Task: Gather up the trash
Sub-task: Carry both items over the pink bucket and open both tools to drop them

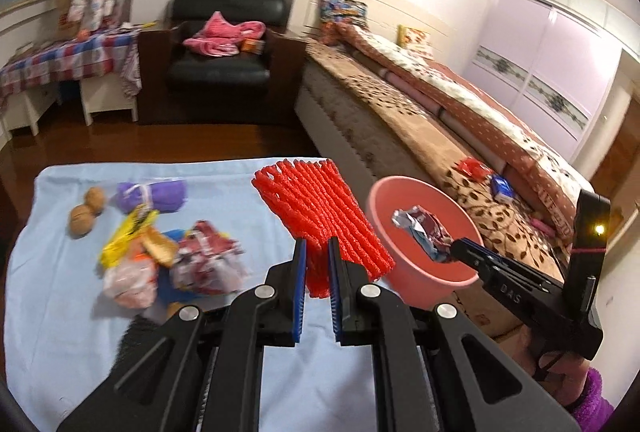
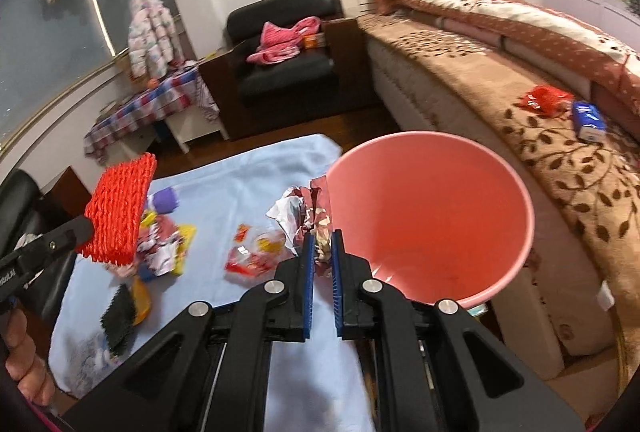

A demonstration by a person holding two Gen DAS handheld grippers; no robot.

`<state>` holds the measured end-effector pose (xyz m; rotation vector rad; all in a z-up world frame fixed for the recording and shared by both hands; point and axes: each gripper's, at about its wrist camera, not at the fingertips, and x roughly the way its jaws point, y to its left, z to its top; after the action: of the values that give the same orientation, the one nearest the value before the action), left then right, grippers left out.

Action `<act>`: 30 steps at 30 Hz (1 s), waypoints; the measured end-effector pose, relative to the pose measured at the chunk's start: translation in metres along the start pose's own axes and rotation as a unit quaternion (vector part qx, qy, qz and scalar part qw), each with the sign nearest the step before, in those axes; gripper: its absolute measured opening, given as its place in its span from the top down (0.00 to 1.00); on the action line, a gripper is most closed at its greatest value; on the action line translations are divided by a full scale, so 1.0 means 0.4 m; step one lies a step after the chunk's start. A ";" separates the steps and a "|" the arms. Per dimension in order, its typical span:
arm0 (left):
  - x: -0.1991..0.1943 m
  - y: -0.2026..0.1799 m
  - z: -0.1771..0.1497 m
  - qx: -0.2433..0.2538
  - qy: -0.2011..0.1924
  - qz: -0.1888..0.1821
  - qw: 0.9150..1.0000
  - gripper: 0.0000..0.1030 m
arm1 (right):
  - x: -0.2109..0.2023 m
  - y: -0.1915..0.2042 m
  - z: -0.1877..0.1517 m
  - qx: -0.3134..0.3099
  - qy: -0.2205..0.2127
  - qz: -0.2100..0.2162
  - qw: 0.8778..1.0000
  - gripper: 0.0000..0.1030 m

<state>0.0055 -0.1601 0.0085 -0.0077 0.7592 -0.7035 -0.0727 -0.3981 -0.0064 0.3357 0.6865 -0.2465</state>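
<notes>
Light-blue cloth (image 1: 224, 312) holds wrappers (image 1: 168, 252) beside a bed (image 1: 420, 103).

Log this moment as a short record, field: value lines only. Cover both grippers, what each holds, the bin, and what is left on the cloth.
left gripper: shut on red foam net, held above the cloth
right gripper: shut on crumpled foil wrapper, at the bin's rim
pink bin: upright beside the bed, looks empty inside
blue cloth: wrapper pile, two walnuts, purple bundle remain
bed: red wrapper, blue packet
</notes>
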 end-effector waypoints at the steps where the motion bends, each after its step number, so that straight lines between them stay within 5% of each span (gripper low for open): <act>1: 0.012 -0.018 0.004 0.005 0.002 -0.004 1.000 0.91 | 0.001 -0.008 0.002 0.002 -0.002 -0.004 1.000 0.92; 18: 0.185 -0.213 0.033 0.074 0.039 -0.042 0.996 0.91 | 0.037 -0.129 0.022 0.044 -0.008 -0.058 0.997 0.92; 30: 0.288 -0.268 0.025 0.091 0.072 -0.043 0.992 0.91 | 0.081 -0.180 0.021 0.054 0.004 -0.071 0.996 0.92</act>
<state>0.0083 -0.3128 -0.0297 0.1784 0.8332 -0.8606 -0.0673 -0.4710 -0.0374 0.3919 0.7080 -0.4197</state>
